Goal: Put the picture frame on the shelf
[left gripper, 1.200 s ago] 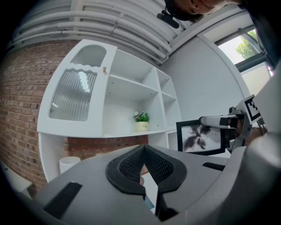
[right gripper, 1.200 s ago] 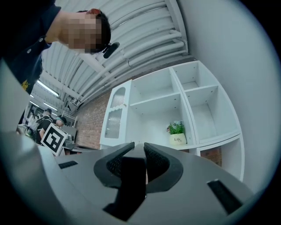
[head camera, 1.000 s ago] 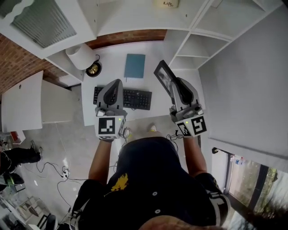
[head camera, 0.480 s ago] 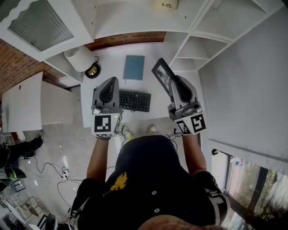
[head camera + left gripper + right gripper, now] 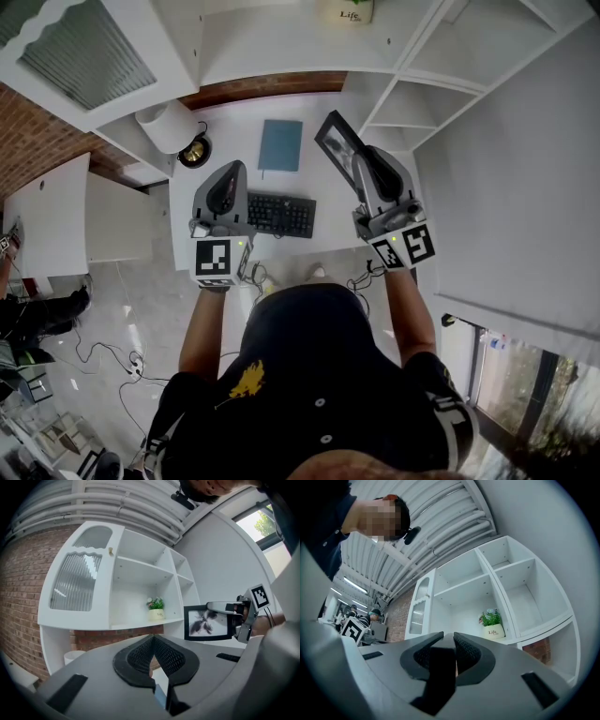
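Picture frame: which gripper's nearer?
Right. The right gripper is clamped on the picture frame at its edge; the left gripper is apart from it, to its left, over the keyboard, jaws shut on nothing.

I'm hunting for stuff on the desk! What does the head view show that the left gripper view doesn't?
Only the head view: the keyboard on the desk, and the person's dark shirt. Only the left gripper view: the ceiling beams and the left gripper with its jaws closed and empty, seen up close. Both: the picture frame clamped in the right gripper, and the potted plant on the white shelf.
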`<state>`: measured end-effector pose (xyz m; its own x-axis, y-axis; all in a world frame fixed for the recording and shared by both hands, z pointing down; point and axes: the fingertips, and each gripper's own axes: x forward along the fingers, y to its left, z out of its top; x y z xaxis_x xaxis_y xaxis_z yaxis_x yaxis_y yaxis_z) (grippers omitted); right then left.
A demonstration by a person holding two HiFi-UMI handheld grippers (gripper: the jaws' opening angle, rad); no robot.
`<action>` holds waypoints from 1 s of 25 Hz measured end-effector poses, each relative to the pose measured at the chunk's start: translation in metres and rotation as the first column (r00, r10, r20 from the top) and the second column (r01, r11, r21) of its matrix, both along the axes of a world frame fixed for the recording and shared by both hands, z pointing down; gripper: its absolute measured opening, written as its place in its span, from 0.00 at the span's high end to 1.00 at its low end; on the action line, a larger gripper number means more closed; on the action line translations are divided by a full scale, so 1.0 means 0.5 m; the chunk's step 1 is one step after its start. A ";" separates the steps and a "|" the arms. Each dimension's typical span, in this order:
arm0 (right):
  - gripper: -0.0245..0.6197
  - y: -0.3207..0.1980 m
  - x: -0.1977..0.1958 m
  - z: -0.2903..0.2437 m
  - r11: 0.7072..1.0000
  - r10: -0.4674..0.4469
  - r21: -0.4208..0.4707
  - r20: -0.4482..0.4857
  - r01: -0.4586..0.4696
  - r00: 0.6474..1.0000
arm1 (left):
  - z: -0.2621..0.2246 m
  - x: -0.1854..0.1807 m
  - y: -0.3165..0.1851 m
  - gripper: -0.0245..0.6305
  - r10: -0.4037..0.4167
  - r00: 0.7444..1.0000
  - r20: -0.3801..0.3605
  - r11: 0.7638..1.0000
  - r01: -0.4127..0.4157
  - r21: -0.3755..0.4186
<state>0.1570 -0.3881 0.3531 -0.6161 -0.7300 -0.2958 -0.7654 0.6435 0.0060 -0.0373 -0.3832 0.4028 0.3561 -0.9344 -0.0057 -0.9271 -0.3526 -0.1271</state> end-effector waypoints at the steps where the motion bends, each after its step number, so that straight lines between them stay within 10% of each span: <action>1: 0.85 -0.007 -0.005 -0.003 0.999 -0.027 -0.016 0.012 0.028 1.000 | -0.004 -0.003 -0.004 0.94 -0.010 1.000 0.004 1.000 0.010 0.008; 25: 0.85 -0.140 -0.157 -0.106 0.897 -0.442 -0.029 -0.098 0.442 0.891 | -0.066 -0.008 -0.044 0.94 -0.047 0.994 0.098 0.997 0.040 0.069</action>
